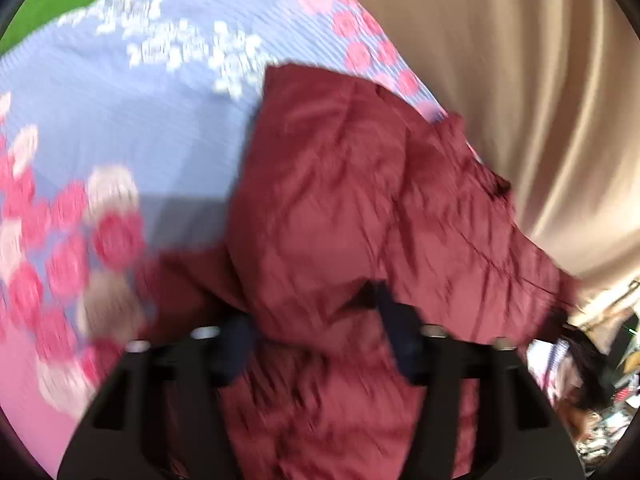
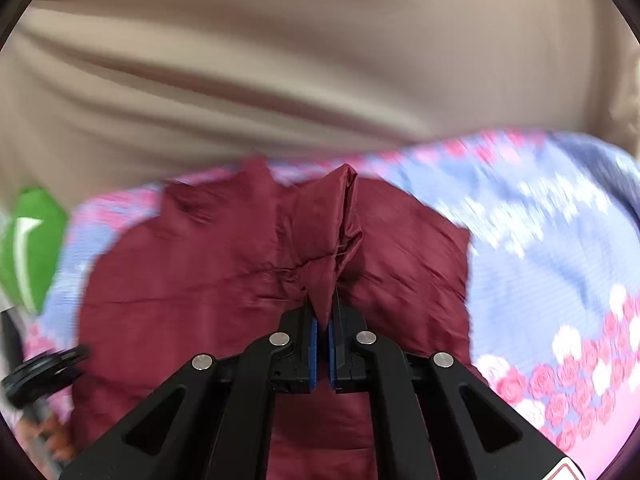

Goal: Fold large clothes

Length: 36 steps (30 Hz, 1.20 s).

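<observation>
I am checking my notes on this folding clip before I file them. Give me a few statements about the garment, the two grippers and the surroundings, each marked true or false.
1. The garment is dark red. True.
2. The right gripper is open and empty. False: it is shut on a pinched peak of the garment.
3. The garment lies on a blue bedspread with pink roses. True.
4. The backdrop behind the bed is a green curtain. False: the curtain is beige.
5. Garment fabric bulges between the left gripper fingers. True.
</observation>
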Available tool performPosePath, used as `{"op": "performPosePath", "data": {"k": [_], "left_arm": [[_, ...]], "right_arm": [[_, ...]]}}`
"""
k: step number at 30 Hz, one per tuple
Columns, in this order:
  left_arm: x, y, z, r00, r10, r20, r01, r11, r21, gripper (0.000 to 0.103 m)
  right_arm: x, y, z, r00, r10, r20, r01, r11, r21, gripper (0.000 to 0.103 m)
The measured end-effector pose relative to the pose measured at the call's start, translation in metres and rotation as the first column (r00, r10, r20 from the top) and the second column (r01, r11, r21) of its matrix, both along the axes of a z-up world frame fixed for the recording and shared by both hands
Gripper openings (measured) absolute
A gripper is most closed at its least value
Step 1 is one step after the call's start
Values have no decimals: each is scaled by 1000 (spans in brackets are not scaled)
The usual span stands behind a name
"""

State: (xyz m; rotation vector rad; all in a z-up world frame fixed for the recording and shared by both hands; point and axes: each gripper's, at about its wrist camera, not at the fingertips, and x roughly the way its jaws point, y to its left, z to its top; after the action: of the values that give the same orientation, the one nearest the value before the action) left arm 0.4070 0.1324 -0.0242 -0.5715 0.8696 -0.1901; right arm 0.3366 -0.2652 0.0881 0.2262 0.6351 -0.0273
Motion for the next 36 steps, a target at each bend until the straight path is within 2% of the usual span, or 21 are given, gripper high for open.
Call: {"op": "performPosePath", "data": {"k": [2, 3, 4, 5, 6, 8, 9, 12, 16, 17, 18, 19, 20, 21, 23, 25, 26, 30, 32, 34, 36], "left_arm": [[3, 7, 4, 999, 40, 22, -41, 998, 39, 15], [3, 10, 6, 997, 64, 39, -67, 995, 72, 11], [2, 13, 6, 995, 81, 50, -86, 991, 101, 11], [2, 14, 4, 995, 86, 54, -92, 989, 120, 11], [1, 14, -2, 995, 84, 47, -90, 986, 137, 11], [1, 14, -11, 996, 83, 31, -86, 985, 148, 11], [0, 14, -15, 996, 84, 33, -89, 984, 154, 11], [-2, 14, -17, 995, 80, 52, -88, 980, 180, 11], [2, 6, -17, 994, 79, 73, -94, 970, 226, 12], [1, 6, -17, 994, 78, 76, -94, 968, 231, 12], [3, 7, -17, 994, 78, 77, -94, 969, 227, 12], [4, 8, -17, 994, 78, 78, -93, 971, 218, 12], [5, 10, -17, 994, 79, 78, -93, 973, 210, 12], [6, 11, -18, 994, 79, 79, -94, 975, 200, 12], [3, 15, -19, 994, 78, 80, -92, 978, 189, 12], [2, 15, -18, 994, 77, 81, -91, 978, 186, 12], [2, 15, -18, 994, 76, 81, -90, 978, 187, 12], [2, 14, -17, 994, 76, 81, -90, 978, 187, 12], [3, 13, -18, 994, 76, 81, -90, 979, 182, 12], [4, 12, -18, 994, 77, 81, -90, 980, 177, 12], [3, 13, -18, 994, 79, 81, -92, 980, 174, 12]], "right_arm": [[-17, 5, 18, 993, 81, 89, -84, 996, 35, 4], [-24, 5, 21, 985, 106, 136, -112, 993, 41, 4], [-22, 4, 16, 987, 86, 134, -89, 996, 16, 4], [-15, 0, 3, 995, 44, 85, -43, 999, -22, 4], [0, -8, -23, 1000, -14, -18, 13, 999, -52, 2], [17, -25, -64, 983, -99, -153, 91, 994, -63, 0], [18, -35, -79, 978, -114, -174, 111, 993, -25, 0], [7, -50, -77, 988, -110, -108, 120, 988, 98, 0], [9, -60, -86, 982, -132, -138, 149, 981, 121, 0], [4, -60, -79, 983, -137, -122, 154, 978, 139, 3], [-3, -60, -72, 987, -127, -97, 141, 978, 154, 17], [-5, -58, -65, 990, -114, -77, 126, 979, 163, 22], [-8, -54, -59, 994, -97, -54, 105, 979, 173, 39], [-11, -50, -53, 996, -85, -31, 89, 979, 181, 46], [-13, -42, -49, 998, -65, -16, 67, 981, 180, 47], [-13, -39, -50, 999, -46, -19, 49, 983, 175, 52], [-15, -39, -52, 999, -44, -29, 49, 984, 172, 59], [6, -36, -74, 993, -19, -118, 45, 974, 222, 60], [4, -31, -68, 995, -20, -100, 41, 975, 217, 60], [-5, -28, -52, 999, -28, -36, 35, 979, 202, 60], [-12, -27, -40, 1000, -8, 1, 7, 975, 223, 68]]}}
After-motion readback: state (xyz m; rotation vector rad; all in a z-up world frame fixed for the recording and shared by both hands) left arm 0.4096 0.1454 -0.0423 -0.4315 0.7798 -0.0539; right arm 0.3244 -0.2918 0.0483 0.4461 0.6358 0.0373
